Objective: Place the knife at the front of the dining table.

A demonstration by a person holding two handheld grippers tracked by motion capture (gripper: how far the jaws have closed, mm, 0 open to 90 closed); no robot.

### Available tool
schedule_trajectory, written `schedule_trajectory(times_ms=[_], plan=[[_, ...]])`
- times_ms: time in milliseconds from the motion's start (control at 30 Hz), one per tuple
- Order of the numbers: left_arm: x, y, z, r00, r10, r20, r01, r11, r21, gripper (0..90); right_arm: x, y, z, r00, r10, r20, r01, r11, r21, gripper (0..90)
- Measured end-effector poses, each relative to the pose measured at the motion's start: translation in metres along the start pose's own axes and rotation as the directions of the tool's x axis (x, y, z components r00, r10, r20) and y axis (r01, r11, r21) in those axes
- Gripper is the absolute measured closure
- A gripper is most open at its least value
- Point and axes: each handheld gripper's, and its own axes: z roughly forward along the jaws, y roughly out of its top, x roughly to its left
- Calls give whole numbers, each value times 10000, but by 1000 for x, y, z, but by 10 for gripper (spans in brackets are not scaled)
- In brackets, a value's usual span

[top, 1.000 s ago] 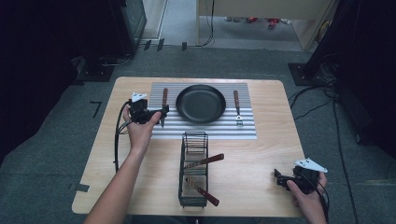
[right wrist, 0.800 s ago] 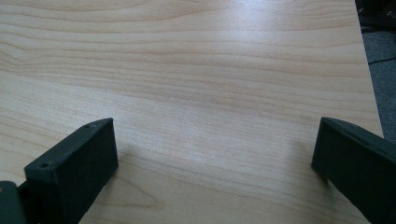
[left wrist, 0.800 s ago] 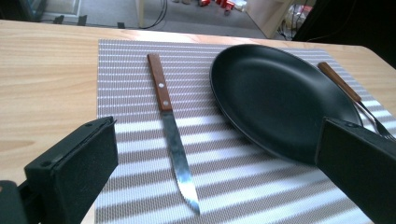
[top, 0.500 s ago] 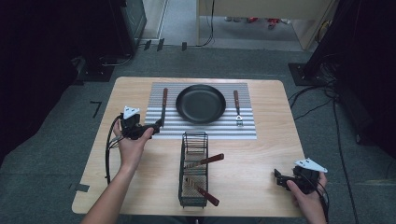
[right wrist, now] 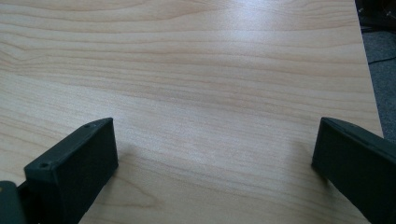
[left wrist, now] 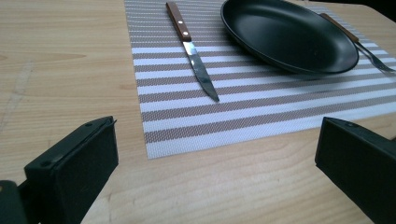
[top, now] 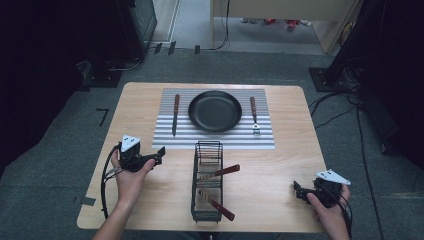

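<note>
A knife (top: 175, 115) with a wooden handle lies on the left of the striped placemat (top: 215, 140). A black plate (top: 215, 111) sits in the middle of the mat and a fork (top: 254, 116) lies on its right. My left gripper (top: 159, 156) hovers over bare wood just off the mat's front left corner, open and holding nothing. In the left gripper view its gripper (left wrist: 215, 140) faces the knife (left wrist: 194, 56), the plate (left wrist: 287, 35) and the fork (left wrist: 362, 46). My right gripper (top: 297, 189) rests near the table's front right corner, where the right gripper (right wrist: 215, 140) stands open over wood.
A black wire basket (top: 207, 180) stands at the front middle of the table (top: 290, 150), between the two hands. Two wooden-handled utensils (top: 225, 171) stick out of its right side. Cables trail from both grippers, and dark equipment surrounds the table.
My left gripper has pulled back from beside the knife on the mat toward the table's front left. The knife stays on the mat. The right gripper has not moved.
</note>
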Motion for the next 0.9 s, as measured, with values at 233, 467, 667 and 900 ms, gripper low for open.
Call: schedule_trajectory(times_ms=[233,467,667,900], plan=[[5,-9,-20,9999,85,-92,-87,9998,-168,0,0,0,0,10000,-5,4,5,10000,2,0],[21,-25,-39,9991,-75,-426,70,9999,-123,0,0,0,0,10000,9,4,-9,10000,14,0],[39,-41,-55,9957,-192,-911,188,9998,-47,0,0,0,0,10000,-6,9,6,10000,15,0],[58,-59,-68,9915,-413,-1237,437,9989,168,0,0,0,0,10000,-5,11,5,10000,15,0]])
